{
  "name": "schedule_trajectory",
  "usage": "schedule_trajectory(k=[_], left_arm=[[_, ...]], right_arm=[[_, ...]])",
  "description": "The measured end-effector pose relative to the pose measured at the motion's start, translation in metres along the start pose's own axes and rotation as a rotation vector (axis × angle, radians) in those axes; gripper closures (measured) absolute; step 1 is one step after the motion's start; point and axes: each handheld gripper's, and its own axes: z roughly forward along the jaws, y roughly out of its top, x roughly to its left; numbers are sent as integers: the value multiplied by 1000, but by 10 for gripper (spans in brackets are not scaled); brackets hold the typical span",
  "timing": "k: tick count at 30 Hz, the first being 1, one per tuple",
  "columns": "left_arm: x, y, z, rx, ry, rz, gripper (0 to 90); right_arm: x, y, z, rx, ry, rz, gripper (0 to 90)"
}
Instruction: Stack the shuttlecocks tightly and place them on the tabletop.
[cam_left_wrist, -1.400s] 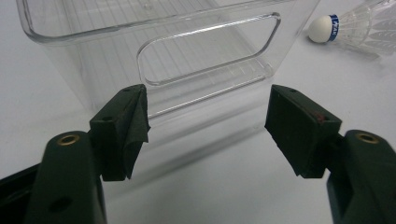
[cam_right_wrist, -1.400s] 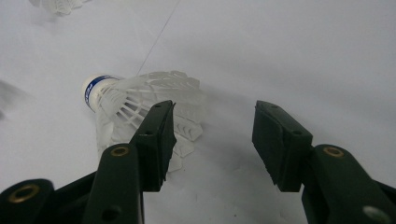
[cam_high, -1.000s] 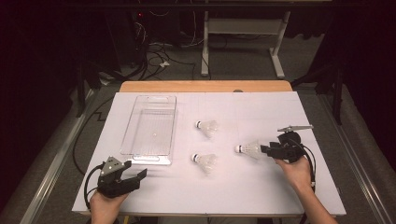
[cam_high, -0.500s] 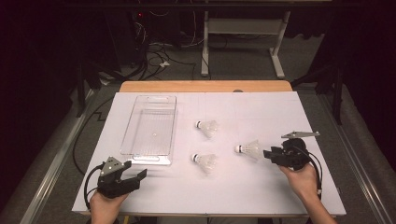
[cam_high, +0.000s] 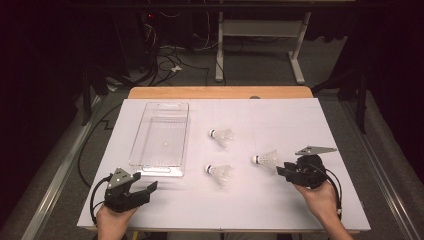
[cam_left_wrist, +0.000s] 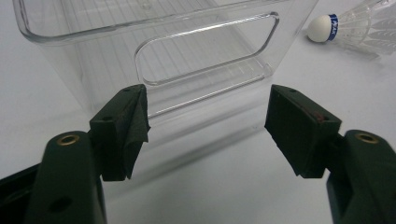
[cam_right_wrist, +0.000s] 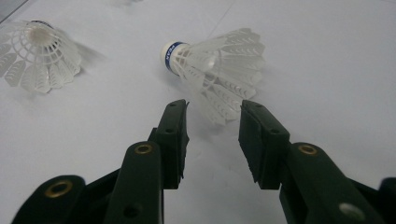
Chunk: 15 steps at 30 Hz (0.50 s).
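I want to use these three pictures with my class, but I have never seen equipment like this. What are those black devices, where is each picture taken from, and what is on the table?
A person sits at a white table and holds a hand-operated two-jaw gripper in each hand; there is no robot arm. The wide picture comes from a camera above, looking down. The two close-ups come from cameras riding on the grippers, looking along their black jaws.

On the table lie a clear plastic tray and three white shuttlecocks. The left gripper rests open, facing the tray's near end. The right gripper is at the nearest shuttlecock: its jaws have just been closing, with the feather skirt's edge between them, though the pads do not yet press on it. Nothing is held so far.
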Motion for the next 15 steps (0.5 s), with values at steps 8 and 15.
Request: schedule_trajectory(k=[8, 15], left_arm=[[0, 0, 1, 1, 0, -1, 309], [0, 0, 1, 1, -2, 0, 309]], right_arm=[[6, 5, 9, 27, 3, -13, 639], [9, 11, 19, 42, 5, -21, 658]])
